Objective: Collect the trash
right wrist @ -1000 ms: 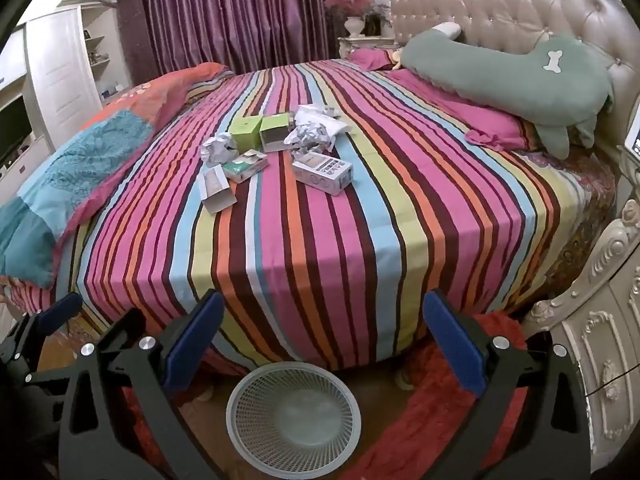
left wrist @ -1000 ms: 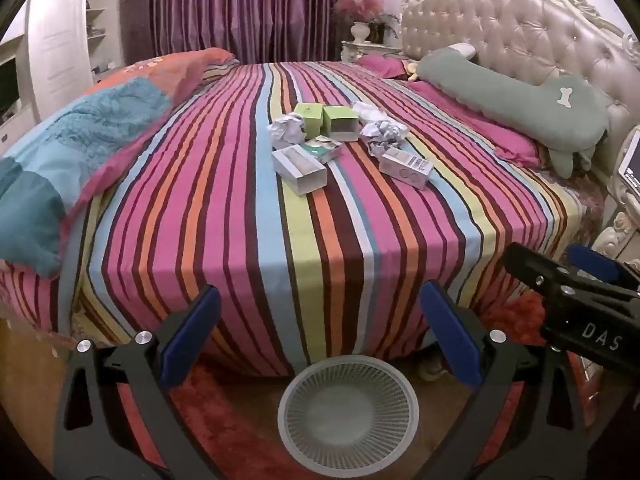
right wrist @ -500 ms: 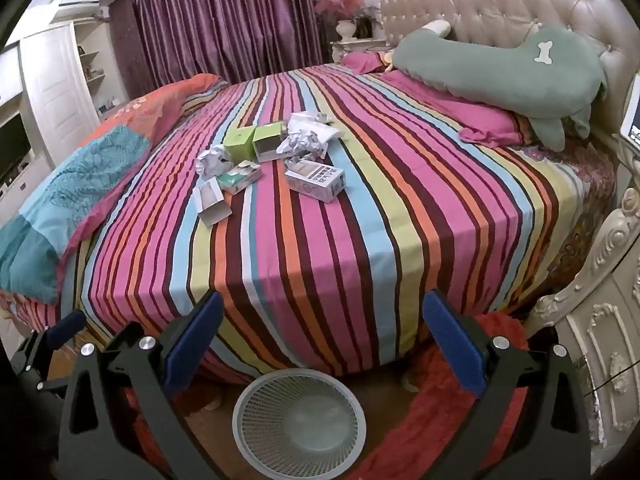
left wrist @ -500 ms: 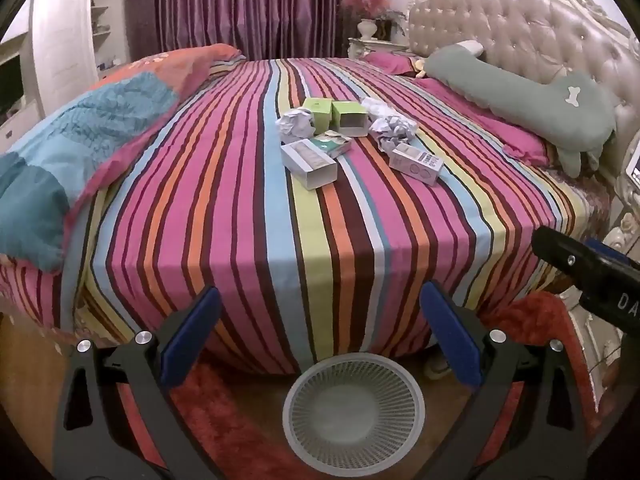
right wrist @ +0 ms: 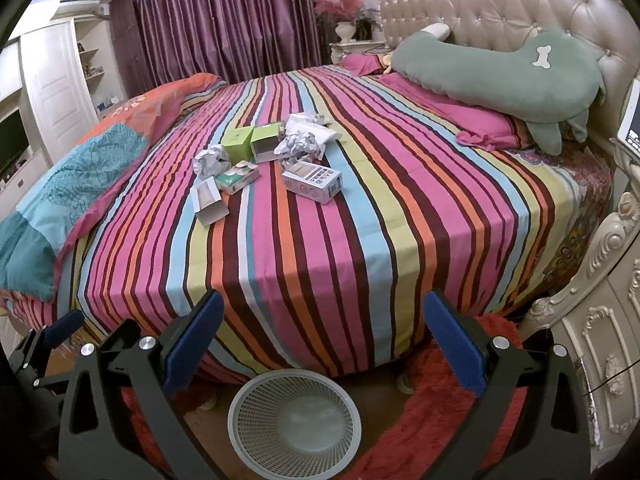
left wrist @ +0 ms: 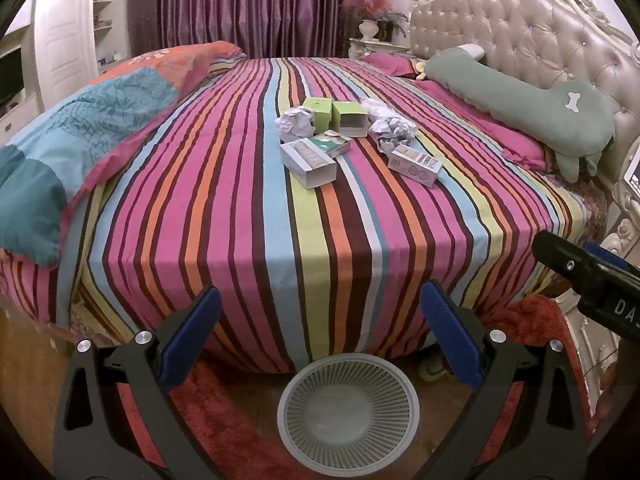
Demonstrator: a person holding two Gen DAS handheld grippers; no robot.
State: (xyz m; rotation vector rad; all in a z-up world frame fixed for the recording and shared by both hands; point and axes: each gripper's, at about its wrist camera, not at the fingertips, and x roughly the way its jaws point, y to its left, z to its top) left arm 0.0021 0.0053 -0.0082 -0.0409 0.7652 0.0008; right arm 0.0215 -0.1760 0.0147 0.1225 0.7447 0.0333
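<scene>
1. At the far left a teal and orange quilt (left wrist: 92,120) lies bunched along the edge of the striped bedspread (left wrist: 320,232); behind it stand a white wardrobe (left wrist: 64,36) and purple curtains (left wrist: 248,4).
2. The left gripper (left wrist: 320,340) is low at the foot of the bed, its blue-padded fingers (left wrist: 188,336) spread wide apart with nothing between them; in the right wrist view it shows only as a dark frame at the lower left edge.
3. The trash sits in a cluster on the middle of the bedspread, well apart from both grippers: a crumpled paper ball (left wrist: 295,122) on the left, touching a green box (left wrist: 317,110); just beside that, a second green box (left wrist: 350,118) lying with its open end forward; in front of them a white carton (left wrist: 308,162) and a small teal and white pack (left wrist: 332,146).
4. Further right in the cluster lie another crumpled paper wad (left wrist: 394,130) and a pale pink printed box (left wrist: 416,164).
5. A white mesh waste basket (left wrist: 348,412) stands on the floor below the foot of the bed, partly on a red rug (left wrist: 224,432); nothing shows inside it.
6. The right gripper (right wrist: 320,340) also has its fingers (right wrist: 454,344) wide apart and empty; in the left wrist view its black body pokes in at the right edge.
7. At the right a long green pillow (left wrist: 520,108) rests against the tufted headboard (left wrist: 520,32).
</scene>
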